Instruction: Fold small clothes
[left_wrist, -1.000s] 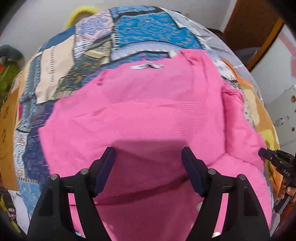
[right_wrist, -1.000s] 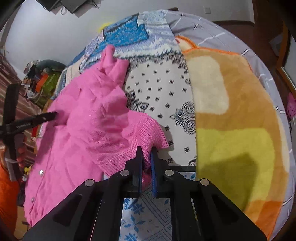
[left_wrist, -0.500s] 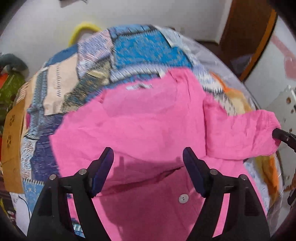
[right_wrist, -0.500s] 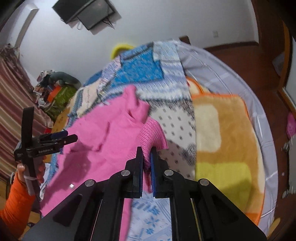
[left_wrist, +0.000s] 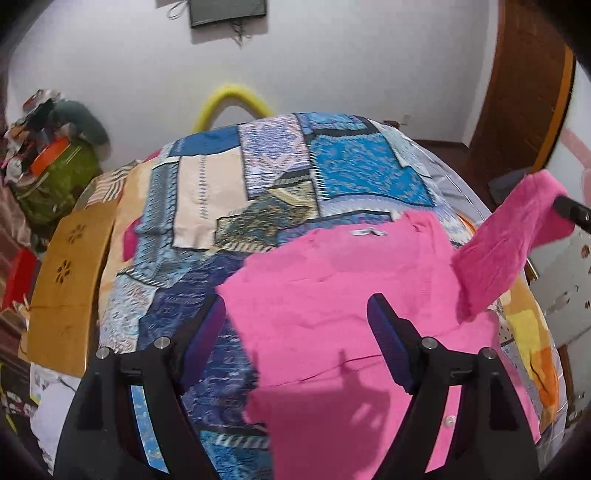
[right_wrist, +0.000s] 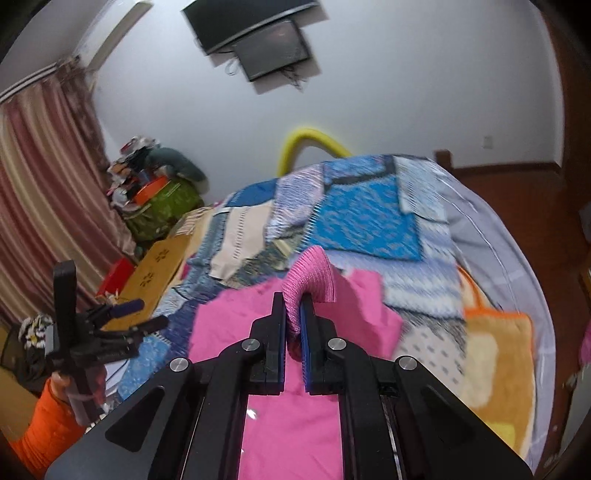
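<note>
A pink knitted cardigan (left_wrist: 332, 295) lies spread on the patchwork bedspread (left_wrist: 332, 170), its white buttons near the front edge. My left gripper (left_wrist: 295, 325) is open and empty, hovering above the cardigan's left edge; it also shows at the left in the right wrist view (right_wrist: 136, 314). My right gripper (right_wrist: 293, 306) is shut on the cardigan's sleeve cuff (right_wrist: 310, 277) and holds the sleeve (left_wrist: 506, 247) lifted in the air over the garment's right side. The cardigan's body (right_wrist: 295, 406) lies below it.
An orange and yellow blanket (right_wrist: 491, 354) lies on the bed's right side. A wooden board (left_wrist: 66, 280) stands along the left edge, with a green bag and clutter (left_wrist: 55, 177) behind it. A yellow hoop (left_wrist: 236, 99) stands beyond the bed.
My right gripper has lifted the sleeve cuff higher and carried it over the cardigan's body. My left gripper has risen and drifted left, still open.
</note>
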